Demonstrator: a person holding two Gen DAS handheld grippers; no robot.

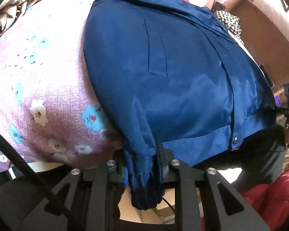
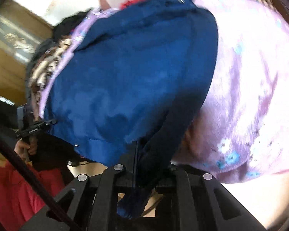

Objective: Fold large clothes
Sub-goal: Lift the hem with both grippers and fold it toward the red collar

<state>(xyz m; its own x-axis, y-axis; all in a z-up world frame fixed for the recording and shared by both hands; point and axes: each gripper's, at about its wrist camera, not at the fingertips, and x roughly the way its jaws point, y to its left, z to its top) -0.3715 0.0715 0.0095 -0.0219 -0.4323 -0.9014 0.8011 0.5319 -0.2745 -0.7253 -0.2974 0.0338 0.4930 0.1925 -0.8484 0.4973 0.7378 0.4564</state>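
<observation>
A blue satin jacket (image 1: 163, 67) lies spread flat on a lilac flowered bedsheet (image 1: 38, 77), collar at the far end. In the left wrist view one sleeve runs down its left side to my left gripper (image 1: 142, 154), which is shut on the gathered cuff (image 1: 144, 192); the cuff hangs out behind the fingers. The right wrist view is blurred. There the jacket (image 2: 125, 77) fills the middle, and its other sleeve (image 2: 173, 125) drops along the right side into my right gripper (image 2: 150, 154), shut on that cuff (image 2: 131, 206).
Crumpled patterned clothes (image 1: 15, 5) lie at the sheet's far left, and a checked cloth (image 1: 229, 23) beside the collar. Brown wooden furniture (image 1: 260, 38) stands at the right. Red fabric (image 1: 269, 202) lies low beside the bed. A hand (image 2: 27, 146) grips a black handle at the left.
</observation>
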